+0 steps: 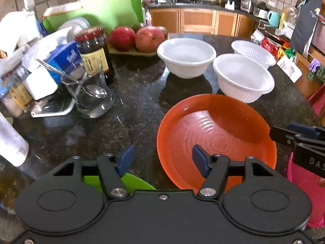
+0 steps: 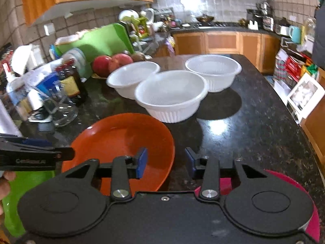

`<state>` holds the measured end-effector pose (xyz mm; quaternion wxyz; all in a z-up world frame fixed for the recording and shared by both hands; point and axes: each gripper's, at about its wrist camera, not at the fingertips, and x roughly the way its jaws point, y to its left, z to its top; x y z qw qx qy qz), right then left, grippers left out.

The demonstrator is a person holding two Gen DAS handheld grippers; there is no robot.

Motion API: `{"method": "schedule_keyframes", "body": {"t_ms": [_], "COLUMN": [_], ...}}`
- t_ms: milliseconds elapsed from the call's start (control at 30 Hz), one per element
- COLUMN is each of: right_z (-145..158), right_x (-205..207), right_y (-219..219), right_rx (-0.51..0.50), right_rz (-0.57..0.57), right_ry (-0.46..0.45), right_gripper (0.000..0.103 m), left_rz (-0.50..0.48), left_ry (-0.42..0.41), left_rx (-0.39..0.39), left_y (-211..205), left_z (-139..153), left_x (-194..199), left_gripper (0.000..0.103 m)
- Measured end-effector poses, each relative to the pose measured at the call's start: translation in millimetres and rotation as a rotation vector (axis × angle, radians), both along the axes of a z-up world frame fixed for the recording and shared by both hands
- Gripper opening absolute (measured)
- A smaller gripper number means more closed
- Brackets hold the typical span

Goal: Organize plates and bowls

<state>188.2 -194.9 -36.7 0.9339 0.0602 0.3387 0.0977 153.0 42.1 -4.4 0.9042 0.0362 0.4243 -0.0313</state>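
**Both claws spread over the orange plate, three white bowls beyond**

Nearest the left gripper (image 1: pixel 163 158), its blue pads stand wide apart and hold nothing; its left pad hangs over the rim of a green plate (image 1: pixel 134 181), its right pad over the near part of the orange plate (image 1: pixel 215 134); the right gripper (image 2: pixel 165 161) is likewise spread and empty, straddling the orange plate's right rim (image 2: pixel 126 136), one pad over the plate and one over bare counter; a pink plate (image 2: pixel 312 213) lies under its right side, at the near counter edge.

Just past the orange plate sits the nearest white bowl (image 1: pixel 242 77), close to the plate's far rim; a second white bowl (image 1: pixel 185 57) stands to its left and a third white bowl (image 1: pixel 252 53) behind to its right; whether the bowls touch cannot be told.

Writing: "DAS" reads on the other gripper's body at the right edge of the left wrist view; a blue package (image 1: pixel 67 58) bears script too blurred to read; the yellow label on the dark jar (image 1: pixel 93 48) is illegible.

The black granite counter (image 1: pixel 132 105) is open between the plates and the clutter at left, where a glass with a spoon (image 1: pixel 91 97) stands; right of the bowls it runs bare to its curved edge; red apples (image 1: pixel 136 38) and a green cutting board (image 1: pixel 105 12) lie farther back.
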Motion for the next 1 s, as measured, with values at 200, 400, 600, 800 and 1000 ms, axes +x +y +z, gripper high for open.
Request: {"method": "schedule_keyframes", "body": {"t_ms": [200, 400, 600, 800, 1000], "right_z": [-8.4, -12.1, -15.4, -18.1, -19.5], "right_x": [15.5, 22.2, 27.6, 27.6, 26.6], "right_y": [-0.6, 3.3, 2.2, 3.4, 6.1], "right_rx": [-0.012, -0.017, -0.014, -0.012, -0.013], "right_rz": [-0.037, -0.038, -0.045, -0.031, -0.023], "right_ry": [0.044, 0.073, 0.096, 0.105, 0.111], "right_gripper": [0.036, 0.028, 0.023, 0.018, 0.013], "left_rz": [-0.014, -0.021, -0.019, -0.027, -0.042], "left_ry": [0.049, 0.075, 0.100, 0.101, 0.100], "left_rx": [0.004, -0.012, -0.017, -0.020, -0.018], "left_y": [5.0, 10.4, 12.0, 10.4, 6.2], "left_z": [-10.1, -15.5, -21.1, -23.5, -23.5], "left_x": [14.5, 22.2, 27.4, 28.5, 25.8], "left_gripper": [0.050, 0.043, 0.031, 0.029, 0.018]}}
